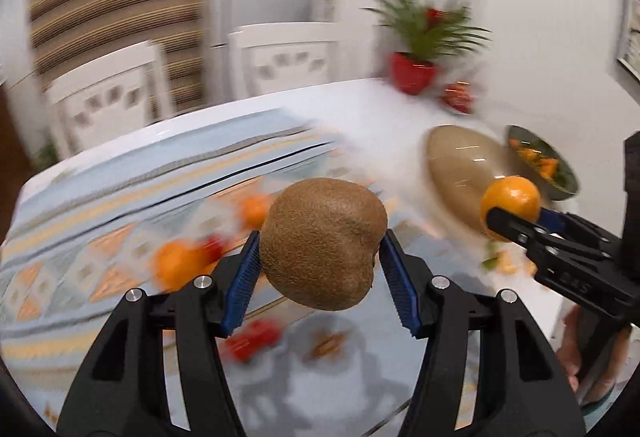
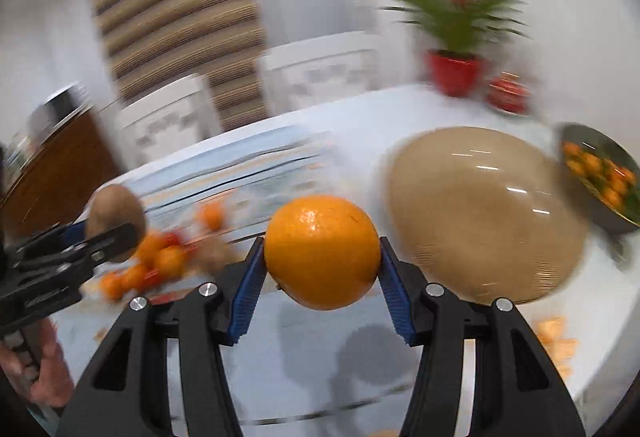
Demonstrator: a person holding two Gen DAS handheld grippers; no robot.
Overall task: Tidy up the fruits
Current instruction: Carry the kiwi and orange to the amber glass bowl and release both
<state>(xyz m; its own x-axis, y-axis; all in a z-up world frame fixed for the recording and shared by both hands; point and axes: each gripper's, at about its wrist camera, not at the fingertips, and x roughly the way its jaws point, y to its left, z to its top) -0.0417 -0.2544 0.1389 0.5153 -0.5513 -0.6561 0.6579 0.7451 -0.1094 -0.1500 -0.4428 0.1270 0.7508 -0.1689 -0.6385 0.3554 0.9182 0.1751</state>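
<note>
My left gripper (image 1: 320, 249) is shut on a brown fuzzy kiwi (image 1: 322, 243), held above the patterned tablecloth (image 1: 100, 221). My right gripper (image 2: 322, 257) is shut on an orange (image 2: 322, 251), also lifted off the table. In the left wrist view the right gripper (image 1: 516, 225) shows at the right with the orange (image 1: 510, 199), close to a tan bowl (image 1: 460, 173). From the right wrist view, the left gripper (image 2: 108, 233) with the kiwi (image 2: 116, 221) is at the left. Blurred oranges (image 1: 180, 263) and red fruits (image 1: 252, 343) lie on the cloth. The tan bowl (image 2: 484, 213) looks empty.
A dark green bowl (image 2: 600, 177) with orange pieces stands right of the tan bowl. A red-potted plant (image 2: 456, 73) and a small red dish (image 2: 508, 95) stand at the table's far side. Two white chairs (image 1: 104, 97) stand behind the table. A hand (image 2: 44, 369) holds the left gripper.
</note>
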